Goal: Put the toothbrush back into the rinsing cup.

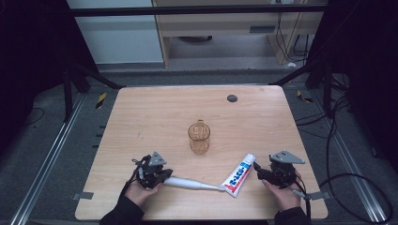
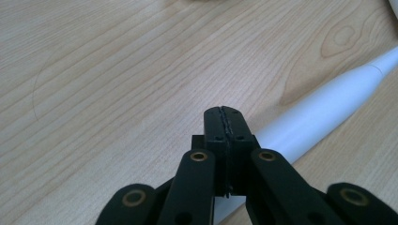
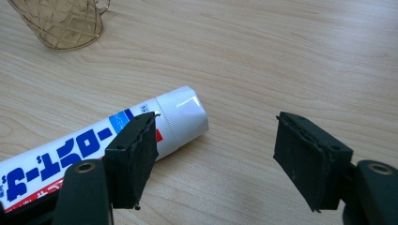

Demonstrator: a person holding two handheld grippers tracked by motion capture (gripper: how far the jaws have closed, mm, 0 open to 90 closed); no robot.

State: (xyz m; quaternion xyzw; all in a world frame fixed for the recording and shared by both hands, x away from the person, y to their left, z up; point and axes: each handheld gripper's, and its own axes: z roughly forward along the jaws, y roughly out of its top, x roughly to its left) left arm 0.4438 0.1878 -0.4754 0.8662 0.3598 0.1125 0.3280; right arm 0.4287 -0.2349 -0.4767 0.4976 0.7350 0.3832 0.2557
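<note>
A white electric toothbrush [image 1: 190,183] lies near the table's front edge, its thin end touching a white toothpaste tube [image 1: 239,174] with blue and red print. My left gripper [image 1: 165,175] is at the toothbrush's thick end. In the left gripper view the left gripper [image 2: 224,115] is shut with nothing between the jaws, and the toothbrush handle [image 2: 328,105] passes just under and to the right of them. My right gripper [image 1: 258,169] sits right of the tube's cap. In the right gripper view the right gripper [image 3: 216,133] stands open, with the tube's cap [image 3: 183,115] beside its left jaw.
An amber glass mug [image 1: 199,137] stands upright at the table's middle and also shows as the mug [image 3: 65,21] at the top left of the right gripper view. A small dark round disc [image 1: 232,98] lies near the far edge. Bare wooden table [image 1: 141,117] surrounds them.
</note>
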